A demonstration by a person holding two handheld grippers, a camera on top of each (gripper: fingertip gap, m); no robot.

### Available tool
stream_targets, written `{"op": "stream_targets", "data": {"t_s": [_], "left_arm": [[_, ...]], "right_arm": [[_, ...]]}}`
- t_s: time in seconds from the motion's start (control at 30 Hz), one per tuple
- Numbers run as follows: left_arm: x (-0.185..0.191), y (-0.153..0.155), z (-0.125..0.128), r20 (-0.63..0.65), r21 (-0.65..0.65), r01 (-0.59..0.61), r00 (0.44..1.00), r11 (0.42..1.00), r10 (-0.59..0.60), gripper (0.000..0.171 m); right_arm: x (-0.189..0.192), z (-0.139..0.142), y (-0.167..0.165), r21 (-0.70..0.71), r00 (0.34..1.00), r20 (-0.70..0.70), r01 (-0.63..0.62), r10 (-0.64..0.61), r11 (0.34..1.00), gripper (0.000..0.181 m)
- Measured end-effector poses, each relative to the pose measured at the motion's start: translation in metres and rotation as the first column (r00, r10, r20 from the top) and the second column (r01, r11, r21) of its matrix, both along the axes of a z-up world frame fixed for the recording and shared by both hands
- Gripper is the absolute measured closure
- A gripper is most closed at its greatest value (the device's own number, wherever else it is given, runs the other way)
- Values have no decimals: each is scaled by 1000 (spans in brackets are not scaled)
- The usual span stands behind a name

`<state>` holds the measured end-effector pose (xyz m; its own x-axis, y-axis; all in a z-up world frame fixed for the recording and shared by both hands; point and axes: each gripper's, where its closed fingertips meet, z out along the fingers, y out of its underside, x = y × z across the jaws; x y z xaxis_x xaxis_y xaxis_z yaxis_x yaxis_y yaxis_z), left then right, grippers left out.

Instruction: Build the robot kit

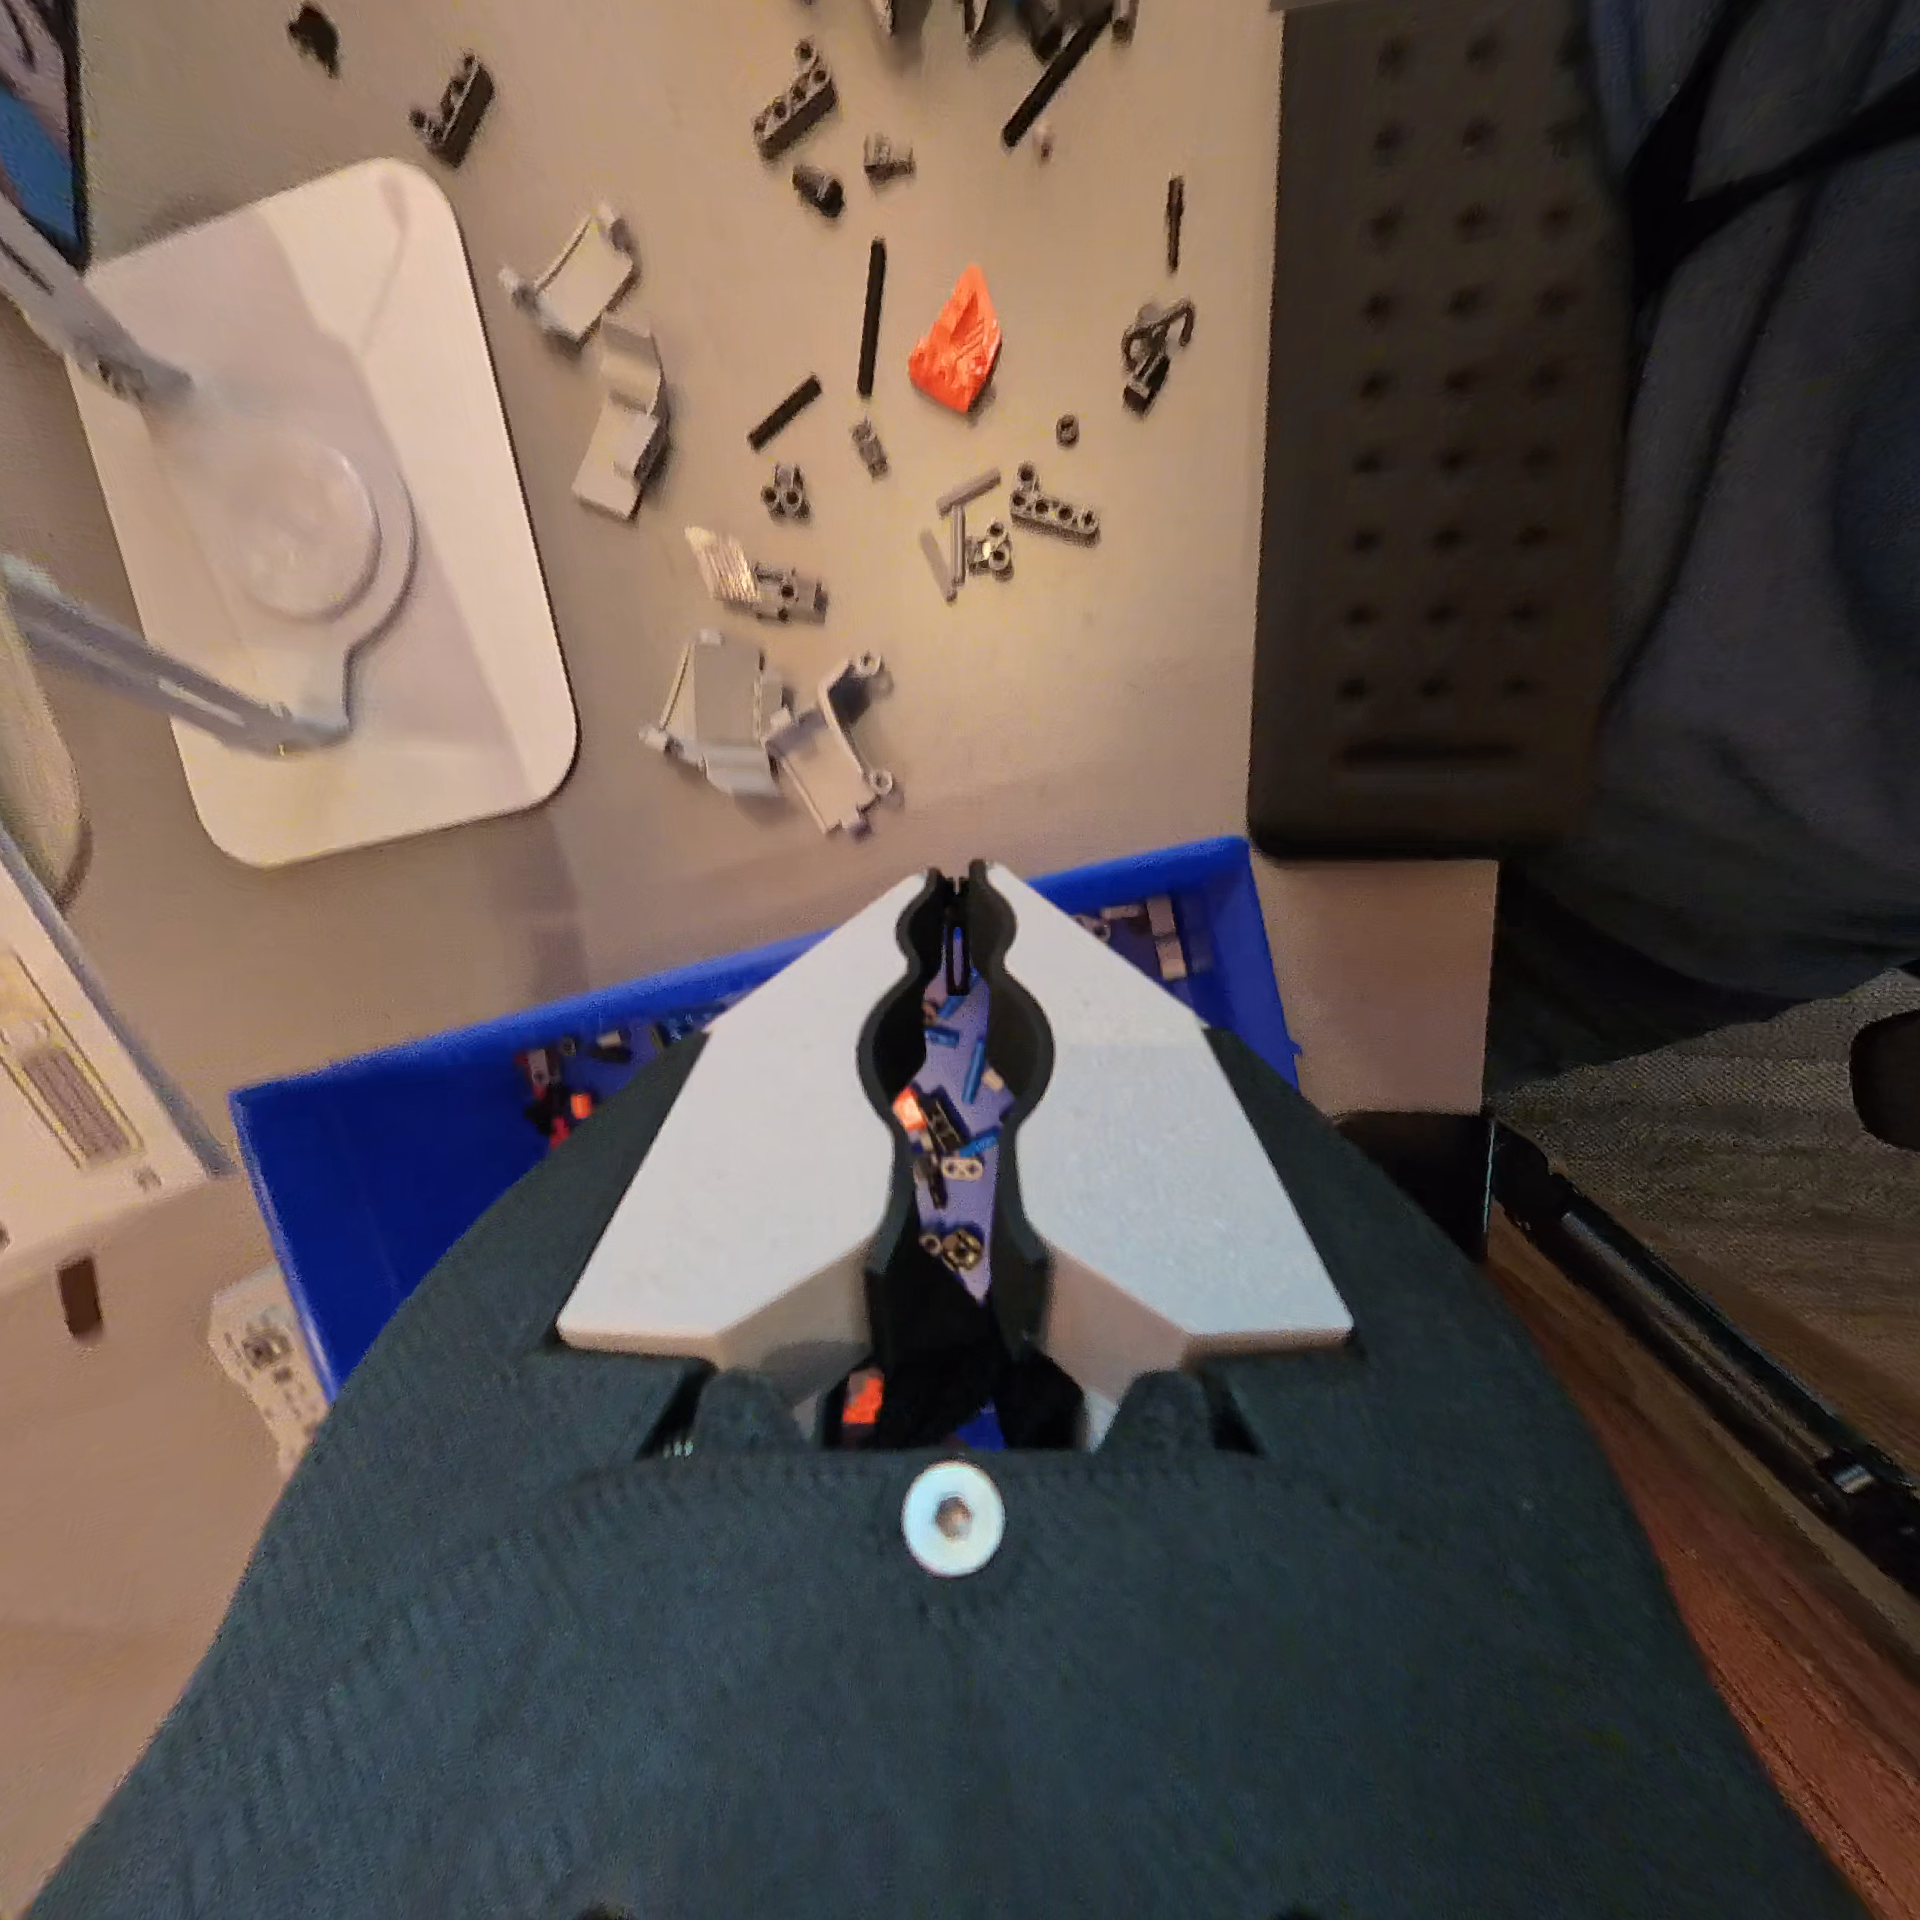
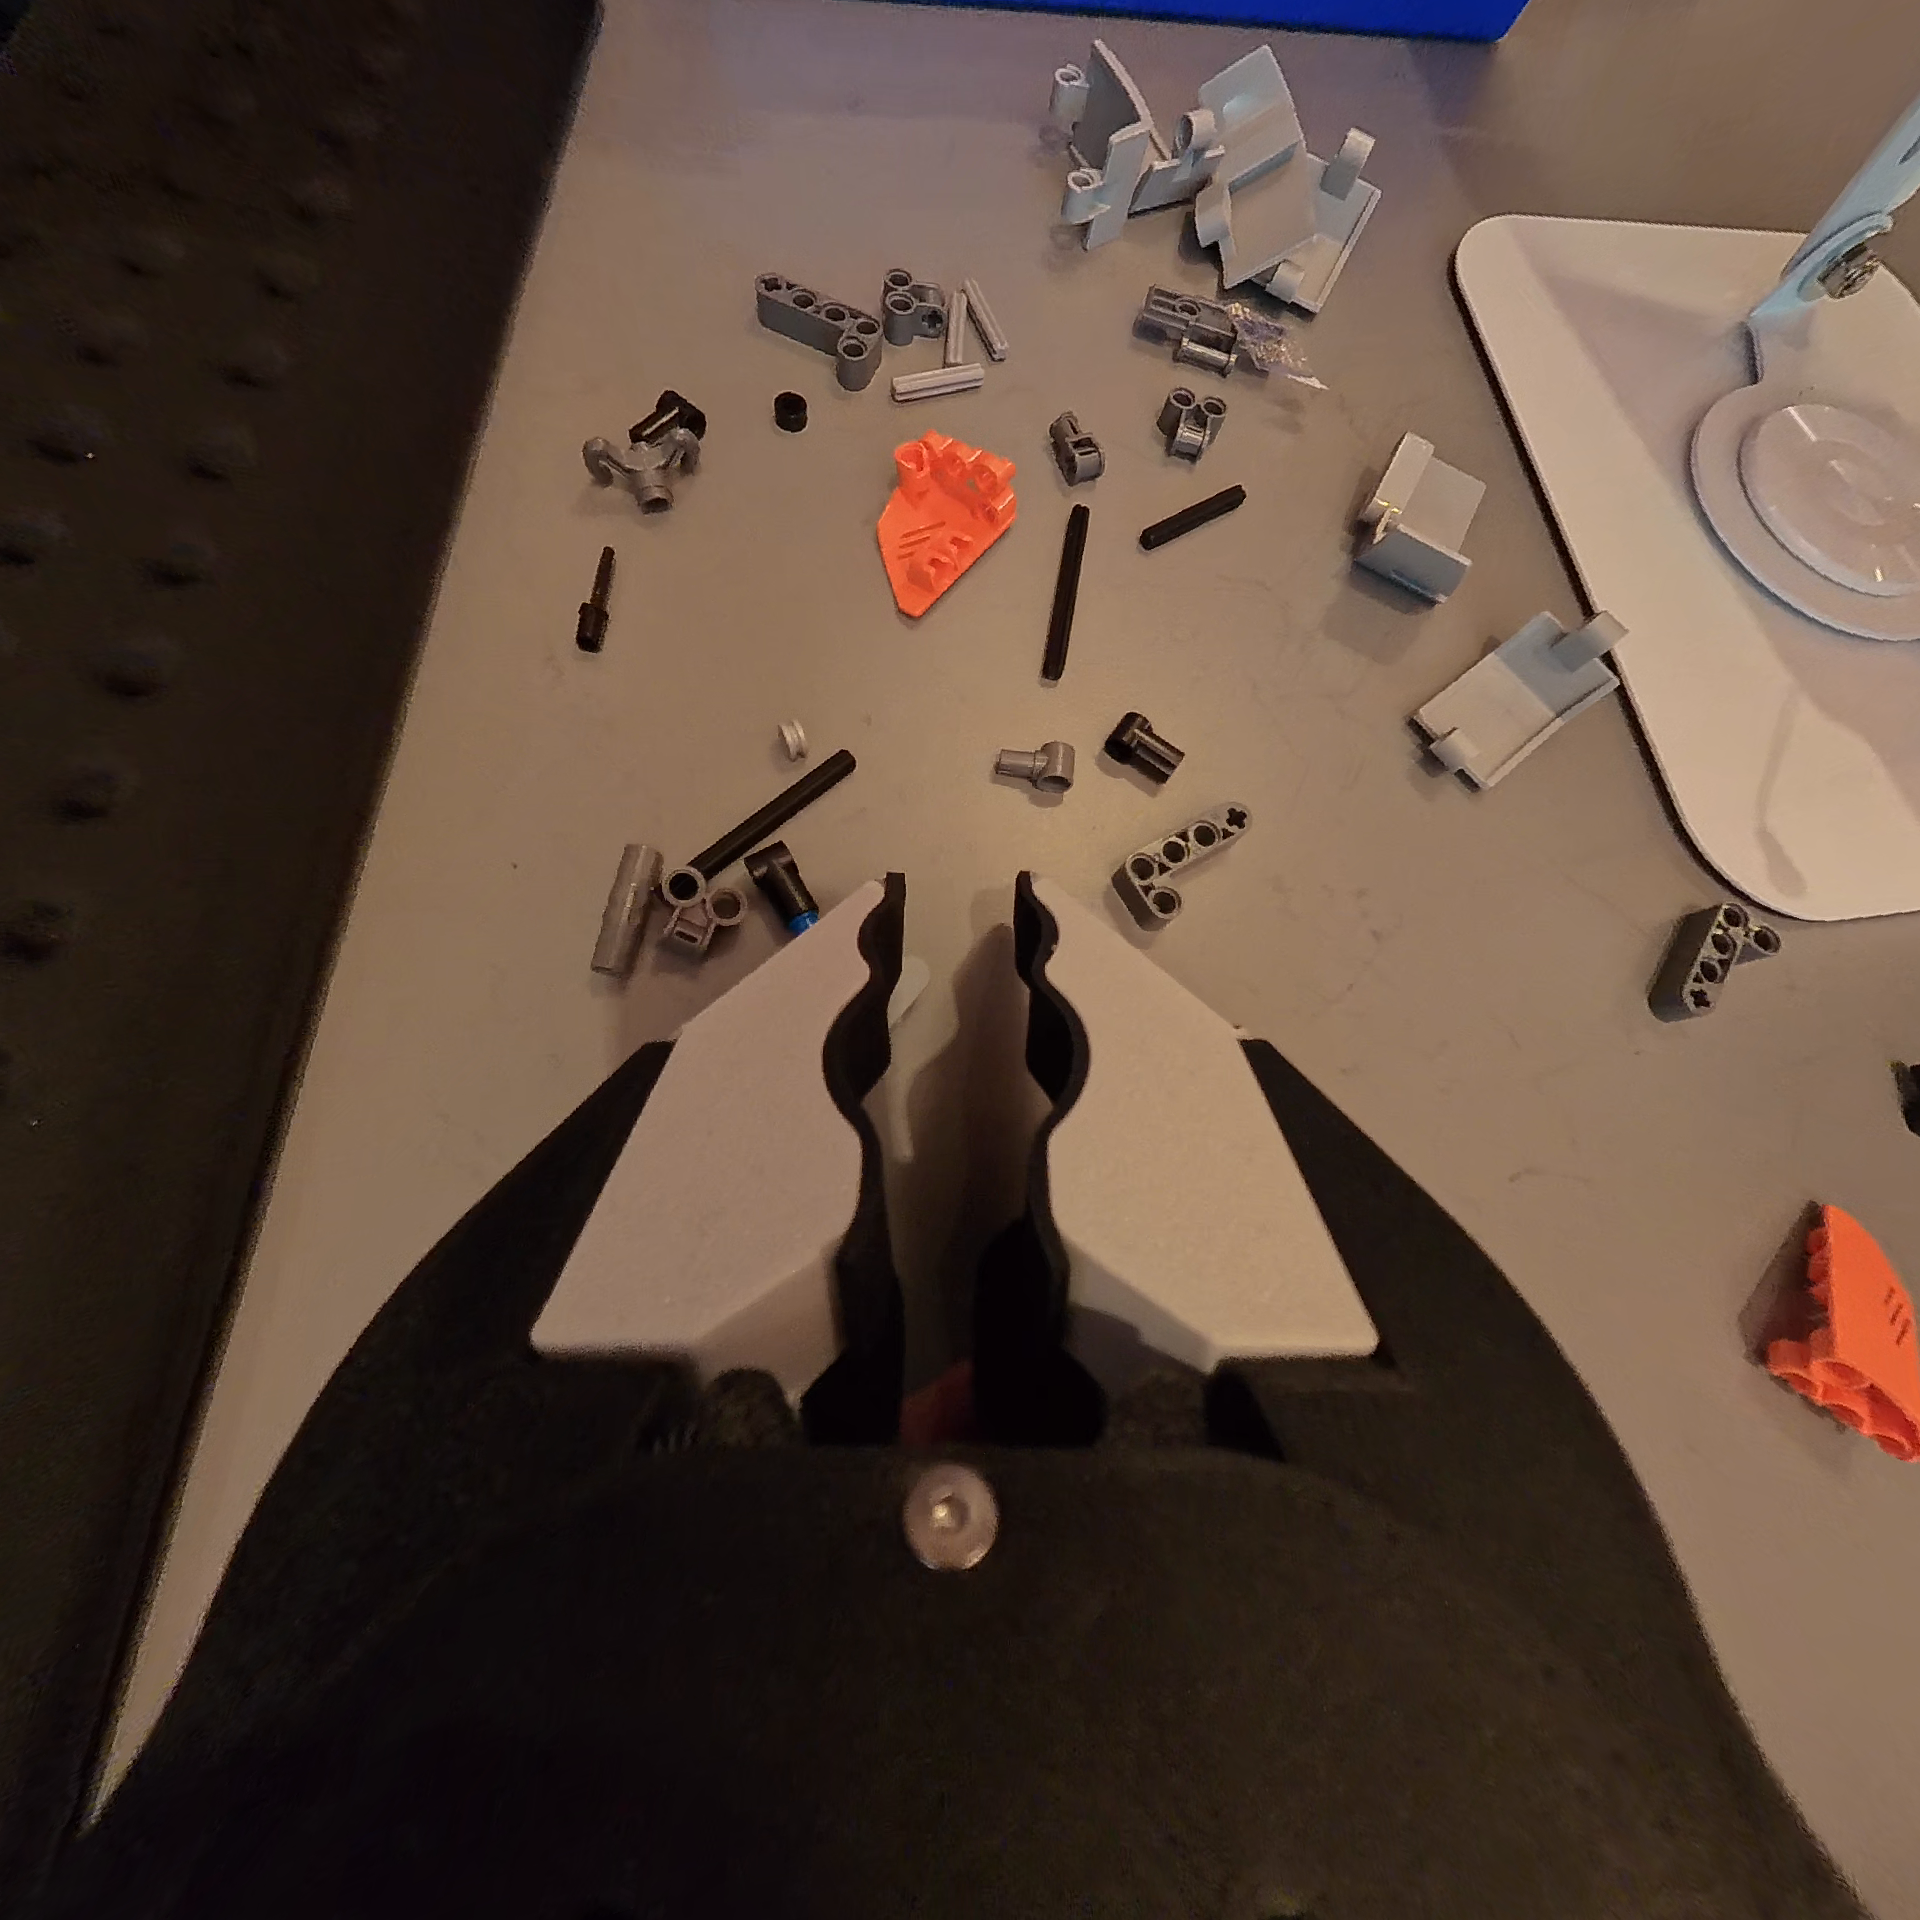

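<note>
My left gripper (image 1: pixel 958 878) hovers over a blue bin (image 1: pixel 374 1164) that holds several small blue, black and orange building pieces. Its jaws are nearly together and pinch a thin dark piece with a blue part (image 1: pixel 954 951). My right gripper (image 2: pixel 958 896) is open and empty, low over the grey table. Its left fingertip is next to a black pin with a blue end (image 2: pixel 784 883). A grey L-shaped beam (image 2: pixel 1179 862) lies just right of its right fingertip. An orange panel (image 2: pixel 940 520) lies farther ahead and also shows in the left wrist view (image 1: pixel 956 343).
Grey and black beams, axles and pins are scattered over the table. Grey curved panels (image 2: pixel 1216 171) lie at the back. A white stand base (image 2: pixel 1621 436) is on the right, a second orange panel (image 2: pixel 1849 1340) at the near right, and a black perforated mat (image 2: pixel 208 416) on the left.
</note>
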<state>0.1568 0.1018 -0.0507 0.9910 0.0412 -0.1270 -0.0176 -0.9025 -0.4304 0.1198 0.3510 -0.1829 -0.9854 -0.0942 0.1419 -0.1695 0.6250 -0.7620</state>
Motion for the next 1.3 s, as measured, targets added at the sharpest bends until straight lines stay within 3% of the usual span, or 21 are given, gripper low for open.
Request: {"op": "stream_targets", "data": {"t_s": [0.17,0.33,0.43,0.53,0.83,1.03,1.17,1.3], "left_arm": [[-2,49,-8,0,-68,104,995,992,-105,169],[4,96,-37,-14,-208,186,981,960,-193,169],[15,104,-69,-21,-374,286,948,882,-316,169],[23,106,-94,28,-448,336,932,829,-362,169],[30,108,-139,140,-457,382,923,803,-360,168],[19,113,-130,74,-430,317,946,845,-317,161],[6,111,-98,-18,-386,213,971,898,-238,149],[-12,107,-63,-116,-271,70,988,960,-105,149]], "right_arm": [[2,0,0,0,1000,-7,-13,13,1000,162],[4,-1,0,3,1000,-12,-26,26,1000,163],[5,-1,1,5,999,-17,-34,34,999,163],[6,-2,1,7,999,-26,-40,40,999,163],[8,-2,1,10,998,-41,-55,55,998,163],[8,-2,1,9,997,-47,-58,58,998,163],[8,-2,0,10,997,-56,-57,57,998,163],[4,2,-1,1,994,-100,-40,40,999,163]]}}
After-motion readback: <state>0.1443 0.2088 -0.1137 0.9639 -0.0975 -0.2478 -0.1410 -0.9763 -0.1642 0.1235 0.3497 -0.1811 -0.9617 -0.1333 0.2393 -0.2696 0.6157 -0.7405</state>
